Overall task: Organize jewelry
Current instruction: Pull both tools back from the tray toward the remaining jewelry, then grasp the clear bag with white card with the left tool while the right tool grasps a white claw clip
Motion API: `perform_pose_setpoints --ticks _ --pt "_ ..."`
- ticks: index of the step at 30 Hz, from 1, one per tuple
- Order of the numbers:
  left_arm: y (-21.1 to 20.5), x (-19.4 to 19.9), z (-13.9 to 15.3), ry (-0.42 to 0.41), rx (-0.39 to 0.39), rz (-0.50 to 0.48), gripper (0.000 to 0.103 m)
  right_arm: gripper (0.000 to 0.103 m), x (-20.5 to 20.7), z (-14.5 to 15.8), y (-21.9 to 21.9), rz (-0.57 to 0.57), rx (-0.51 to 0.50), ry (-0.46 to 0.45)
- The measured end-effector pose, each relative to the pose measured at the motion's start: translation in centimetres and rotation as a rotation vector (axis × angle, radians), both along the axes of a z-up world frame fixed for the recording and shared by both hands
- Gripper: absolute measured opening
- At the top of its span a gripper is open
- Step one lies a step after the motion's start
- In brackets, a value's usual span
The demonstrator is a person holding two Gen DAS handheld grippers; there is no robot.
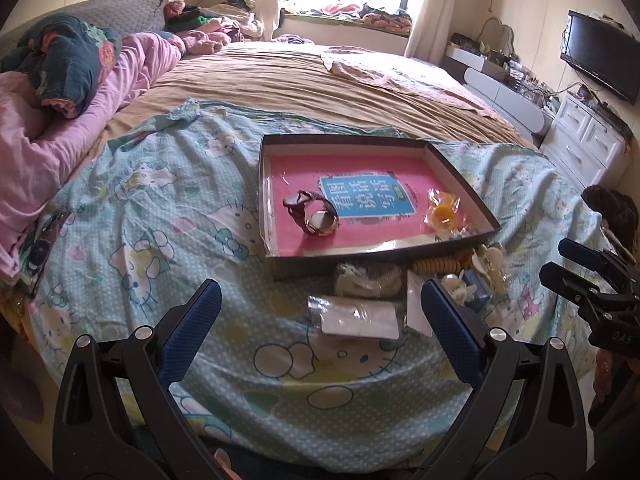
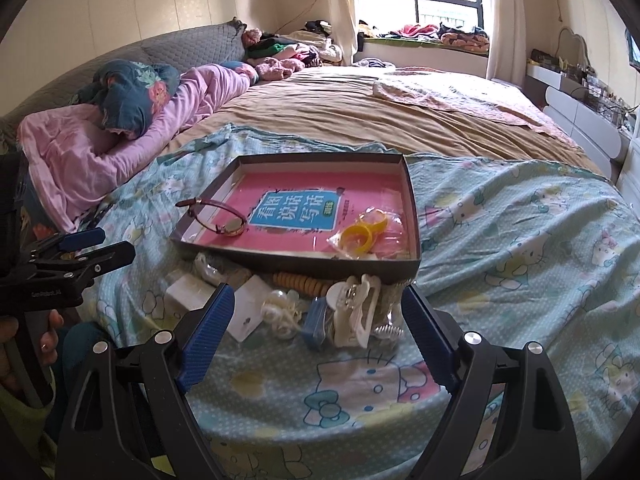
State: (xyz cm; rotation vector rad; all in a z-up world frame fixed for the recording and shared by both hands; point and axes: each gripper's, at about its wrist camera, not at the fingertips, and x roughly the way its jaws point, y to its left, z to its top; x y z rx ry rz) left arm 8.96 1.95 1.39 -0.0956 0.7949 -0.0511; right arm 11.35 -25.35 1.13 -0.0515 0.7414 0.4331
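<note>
Likely the right gripper [image 2: 316, 336], jaws wide and empty, snags several tangled pieces beside the white hair claw [image 2: 358, 312]; left gripper [image 1: 320, 320] likewise.

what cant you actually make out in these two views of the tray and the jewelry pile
- Wooden bead bracelet: far half hidden behind the tray wall, both views.
- Clear bag contents: blurred by plastic, left wrist view.
- Watch dial: too small to read.
- Pile's right part: covered by left gripper's finger, left view.

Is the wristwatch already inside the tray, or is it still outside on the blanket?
Inside. The wristwatch lies on the pink book in the tray, within its walls, left of the bagged yellow rings.
</note>
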Motion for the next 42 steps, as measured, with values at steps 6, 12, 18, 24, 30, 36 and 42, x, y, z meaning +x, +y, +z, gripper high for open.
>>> perform_pose_setpoints --ticks 6,12,18,24,30,36,42 --pt "-0.6 -0.4 -1.0 0.025 0.015 -0.015 0.093 0.080 -0.5 -0.8 -0.3 0.006 0.000 0.023" --pt "-1.5 -0.6 -2.6 0.066 0.025 -0.042 0.093 0.069 -0.9 -2.0 -0.2 0.017 -0.002 0.058" --pt "-2.3 -0.4 -4.3 0.105 0.048 -0.058 0.093 0.046 -0.8 -3.6 0.0 0.034 0.006 0.114" --pt "-2.9 -0.2 -5.7 0.140 0.070 -0.072 0.093 0.033 -0.7 -5.0 0.7 0.060 0.010 0.151" --pt "-3.2 0.3 -6.4 0.156 0.087 -0.077 0.093 0.033 0.1 -6.1 1.0 0.058 0.015 0.171" --pt "-3.0 0.8 -7.0 0.166 0.088 -0.067 0.093 0.033 0.9 -7.3 1.3 0.052 0.014 0.196" --pt "-3.0 1.2 -7.4 0.170 0.081 -0.071 0.093 0.032 1.8 -8.3 1.4 0.037 0.017 0.203"
